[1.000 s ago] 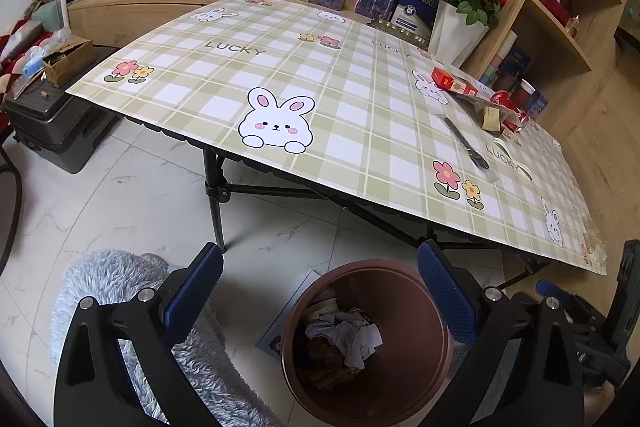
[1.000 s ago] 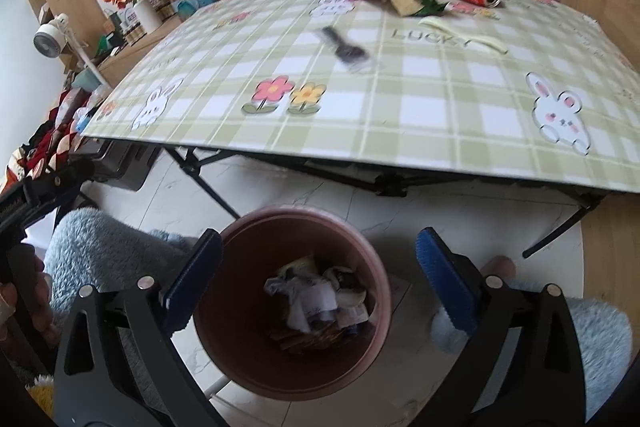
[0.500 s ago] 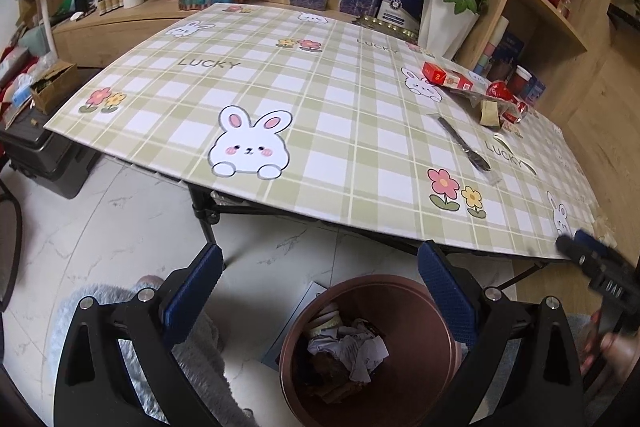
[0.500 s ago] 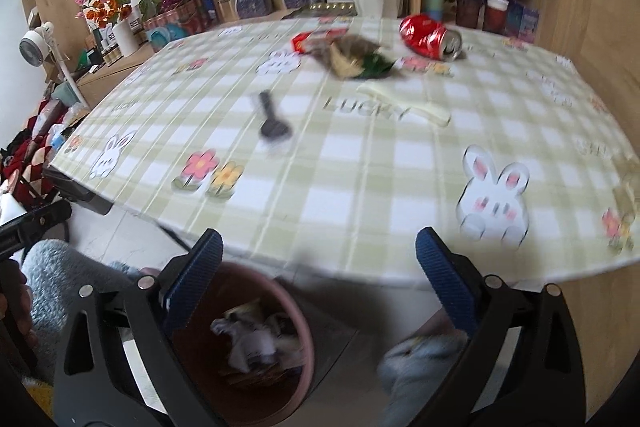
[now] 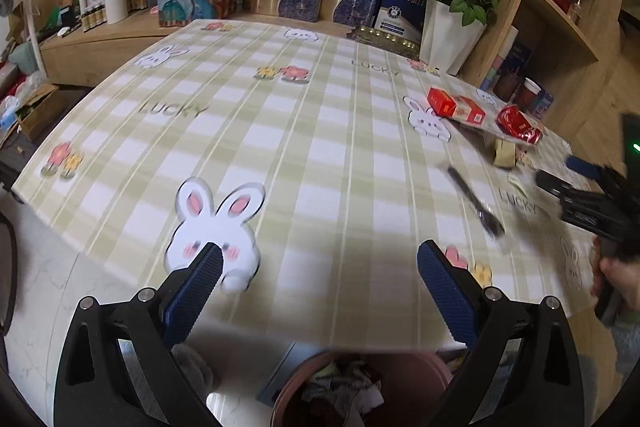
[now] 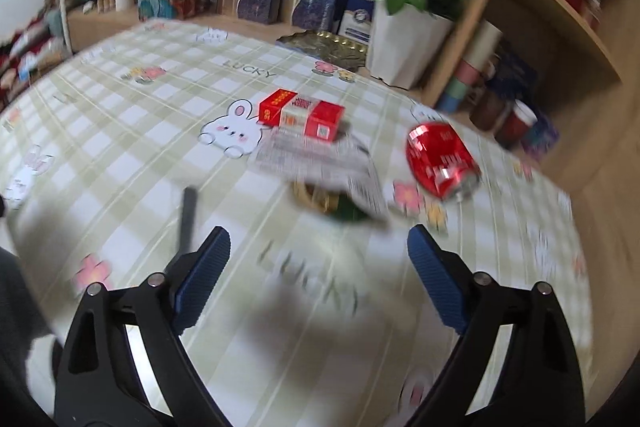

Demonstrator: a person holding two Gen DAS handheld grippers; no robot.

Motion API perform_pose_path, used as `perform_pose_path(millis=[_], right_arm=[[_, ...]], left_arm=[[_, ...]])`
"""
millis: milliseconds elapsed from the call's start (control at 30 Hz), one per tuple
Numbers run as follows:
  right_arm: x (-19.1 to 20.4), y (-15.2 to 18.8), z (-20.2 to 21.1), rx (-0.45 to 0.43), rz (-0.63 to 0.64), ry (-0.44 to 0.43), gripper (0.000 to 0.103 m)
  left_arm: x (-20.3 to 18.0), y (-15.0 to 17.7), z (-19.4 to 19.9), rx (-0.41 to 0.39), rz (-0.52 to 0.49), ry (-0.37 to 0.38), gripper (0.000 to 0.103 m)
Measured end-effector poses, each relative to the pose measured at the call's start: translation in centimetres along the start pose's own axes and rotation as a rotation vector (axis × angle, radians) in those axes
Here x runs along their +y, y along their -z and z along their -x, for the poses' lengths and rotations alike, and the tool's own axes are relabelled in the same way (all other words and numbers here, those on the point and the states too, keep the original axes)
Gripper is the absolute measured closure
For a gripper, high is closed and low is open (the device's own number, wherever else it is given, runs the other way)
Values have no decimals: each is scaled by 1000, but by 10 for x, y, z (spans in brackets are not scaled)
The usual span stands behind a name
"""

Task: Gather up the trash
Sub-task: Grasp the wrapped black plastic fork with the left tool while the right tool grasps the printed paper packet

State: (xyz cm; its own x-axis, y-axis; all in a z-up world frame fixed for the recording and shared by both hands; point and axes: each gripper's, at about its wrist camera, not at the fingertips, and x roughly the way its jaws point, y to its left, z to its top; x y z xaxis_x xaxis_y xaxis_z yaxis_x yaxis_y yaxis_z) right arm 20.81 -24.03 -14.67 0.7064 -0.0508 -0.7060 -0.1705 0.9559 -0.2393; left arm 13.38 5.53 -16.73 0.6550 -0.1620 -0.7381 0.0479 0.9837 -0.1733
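Trash now lies ahead: my right gripper (image 6: 318,267) has risen from the brown plastic bin (image 5: 360,387), jaws wide and empty, toward the crushed red can (image 6: 440,159) at one o'clock; next pick begins.

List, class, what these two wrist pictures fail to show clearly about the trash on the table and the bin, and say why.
- Trash bin: left wrist view, only its rim and top contents show; the table edge and frame edge cut it off.
- Dark item under the printed paper: right wrist view, covered and motion-blurred, so unidentifiable.
- Black utensil: smeared in both views.
- Red can: label unreadable from blur.
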Motion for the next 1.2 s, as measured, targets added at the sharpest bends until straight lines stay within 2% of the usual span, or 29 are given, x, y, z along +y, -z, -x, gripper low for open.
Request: perform_pose_path(millis=[267,300,367,400,533,600,733,867,1100,1200], right_arm=[[10,-43,-65,103,94,11,19],[9,-46,-69,116,100,6,24],[8,-49,-75,138,109,-13,43],[7,-50,-76,150,108,-18,60],[-5,-55,-59,134,59,-98,78],[-13,-56,-43,98,35,-117,82],[-45,-51,-10,21,-135,-197,89],[-77,-28,14,-35,-356,-289,91],[-111,34,44,-132,-634,-305,91],[-119,64,52,-155,-730,-303,91]], left_arm=[[-24,-22,-30,23,-20,40,8],[-29,-23,-34,30,-25,47,8],[-35,-23,-39,40,-30,57,8],[-39,-23,-41,45,-33,62,7],[-51,-24,-47,62,-43,87,8],[-60,-25,-50,71,-52,102,8],[-79,-28,-55,83,-84,125,8],[-104,-26,-62,105,-124,146,8],[-139,-17,-76,151,-178,152,8],[-147,-14,-83,167,-191,142,14]])
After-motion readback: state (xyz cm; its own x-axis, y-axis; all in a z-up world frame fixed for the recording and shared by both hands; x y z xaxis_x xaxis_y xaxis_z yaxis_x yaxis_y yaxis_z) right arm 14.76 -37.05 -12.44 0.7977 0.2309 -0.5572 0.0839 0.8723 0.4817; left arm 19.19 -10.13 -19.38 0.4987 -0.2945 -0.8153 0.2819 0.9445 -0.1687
